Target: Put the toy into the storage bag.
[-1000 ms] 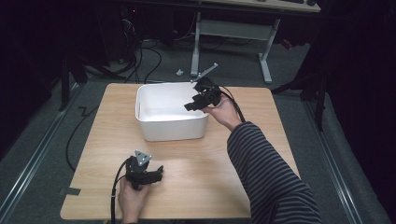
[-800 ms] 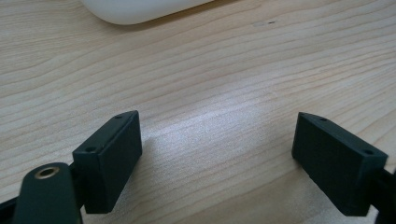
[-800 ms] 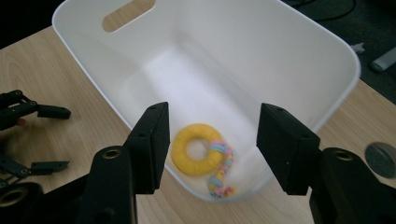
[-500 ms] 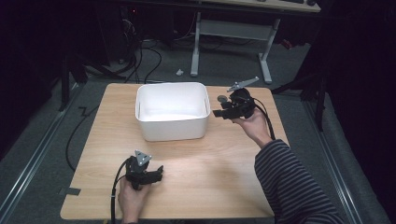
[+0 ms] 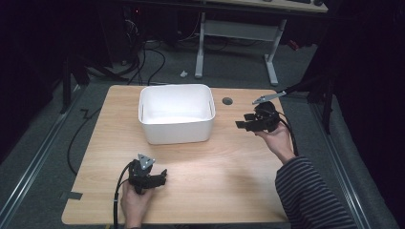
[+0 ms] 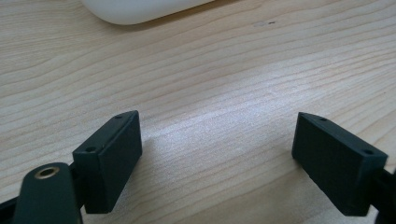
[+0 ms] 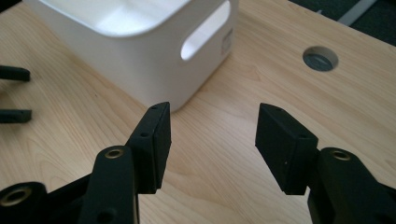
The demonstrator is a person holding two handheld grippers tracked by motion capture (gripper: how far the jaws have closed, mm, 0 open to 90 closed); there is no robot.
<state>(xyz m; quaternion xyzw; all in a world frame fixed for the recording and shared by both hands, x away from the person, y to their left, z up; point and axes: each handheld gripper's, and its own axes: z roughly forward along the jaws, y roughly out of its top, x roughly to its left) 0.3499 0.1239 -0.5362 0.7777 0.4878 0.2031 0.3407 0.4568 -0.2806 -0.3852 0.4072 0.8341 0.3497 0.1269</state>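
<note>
Now right gripper (image 5: 242,126), frame right of the white bin (image 5: 175,119), jaws part-open, empty; left gripper (image 5: 162,177) wide open, empty.

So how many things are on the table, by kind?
White bin: 1
Black grippers, both open and holding nothing: 2, the left gripper and the right gripper
Total: 3

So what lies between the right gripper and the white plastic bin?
Nothing: bare light wooden tabletop separates the right gripper from the white plastic bin, seen in the right gripper view.
</note>
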